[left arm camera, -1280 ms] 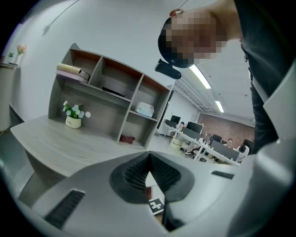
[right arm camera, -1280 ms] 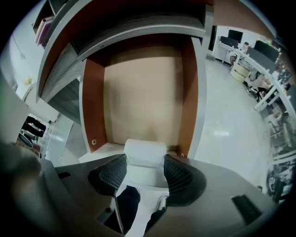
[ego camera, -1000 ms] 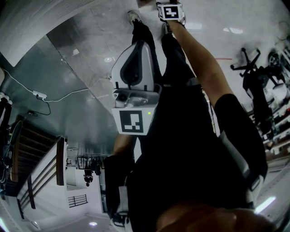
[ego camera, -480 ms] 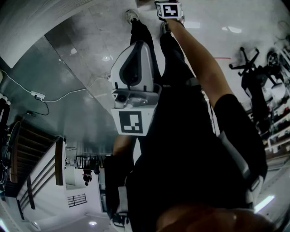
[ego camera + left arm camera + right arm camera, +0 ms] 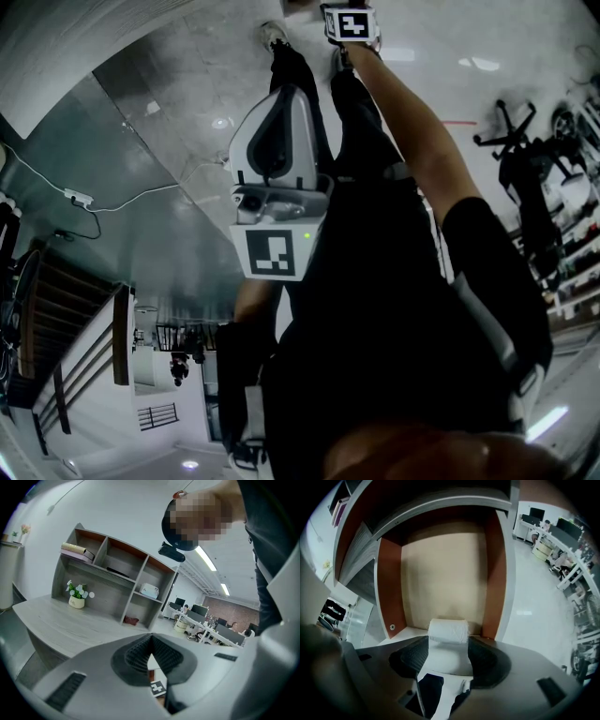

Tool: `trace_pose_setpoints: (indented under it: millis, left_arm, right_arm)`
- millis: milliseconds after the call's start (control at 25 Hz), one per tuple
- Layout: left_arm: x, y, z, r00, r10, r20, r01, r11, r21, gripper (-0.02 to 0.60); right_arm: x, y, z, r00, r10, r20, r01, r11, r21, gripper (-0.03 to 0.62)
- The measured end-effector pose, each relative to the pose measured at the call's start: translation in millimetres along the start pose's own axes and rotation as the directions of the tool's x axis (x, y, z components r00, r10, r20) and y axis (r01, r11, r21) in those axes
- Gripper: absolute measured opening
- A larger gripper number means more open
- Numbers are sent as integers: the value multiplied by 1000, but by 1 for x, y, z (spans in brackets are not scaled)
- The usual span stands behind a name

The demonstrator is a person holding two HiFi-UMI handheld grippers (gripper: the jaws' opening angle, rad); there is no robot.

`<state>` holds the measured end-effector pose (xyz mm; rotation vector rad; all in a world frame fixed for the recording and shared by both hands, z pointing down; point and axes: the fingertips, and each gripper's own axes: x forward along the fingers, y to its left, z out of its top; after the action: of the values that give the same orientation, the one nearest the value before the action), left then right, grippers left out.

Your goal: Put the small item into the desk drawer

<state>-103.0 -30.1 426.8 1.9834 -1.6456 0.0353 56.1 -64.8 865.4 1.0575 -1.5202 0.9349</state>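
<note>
My right gripper has its fingers clamped on the white roll, which pokes out past the fingertips. Straight ahead of them is the open drawer, tan inside with red-brown walls. My left gripper has its fingers pressed together, nothing between. Desk and shelf unit lie beyond them.
</note>
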Motion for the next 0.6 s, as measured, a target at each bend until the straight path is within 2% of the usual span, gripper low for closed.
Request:
trace_pose_setpoints:
  millis: [360,600]
  left_arm:
    - [-8,-5,5,1000,-2,21,1,1000,8,-2]
    - [-15,-21,14,999,-13,37,12,999,33,-2]
  right_arm:
    - [-16,3,-7,1000,2,13,-2,1000,29,247]
    - [-38,2,-6,999,30,41,-32,999,36,247]
